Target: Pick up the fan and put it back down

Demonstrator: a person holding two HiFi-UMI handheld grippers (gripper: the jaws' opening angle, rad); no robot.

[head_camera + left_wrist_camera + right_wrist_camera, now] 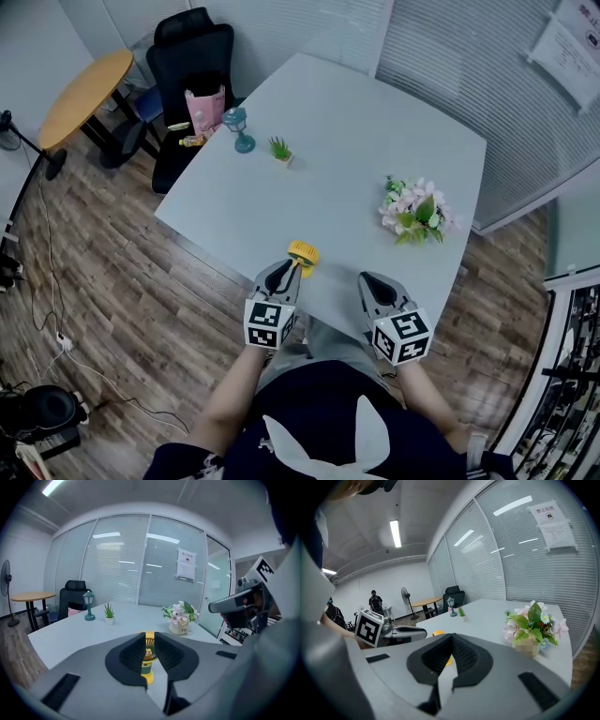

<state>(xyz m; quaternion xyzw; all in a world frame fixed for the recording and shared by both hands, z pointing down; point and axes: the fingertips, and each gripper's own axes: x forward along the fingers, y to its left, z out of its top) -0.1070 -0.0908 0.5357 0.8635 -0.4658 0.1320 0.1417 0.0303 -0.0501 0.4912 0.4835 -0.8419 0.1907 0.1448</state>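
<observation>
Currently, the left tongs (298,265) are clamped on the small yellow fan (302,252) above the near edge of the tabletop (356,159). In the left gripper view the jaws cover most of the fan (148,654); only a strip of its grille and its stem show in the narrow gap. Whether its base clears the tabletop cannot be determined. The right tongs (366,279) sit just beside the left, jaws together with nothing between them. The right gripper view shows only a yellow sliver of the fan (438,633) past the marker cube. A flower pot (415,211) stands well apart.
</observation>
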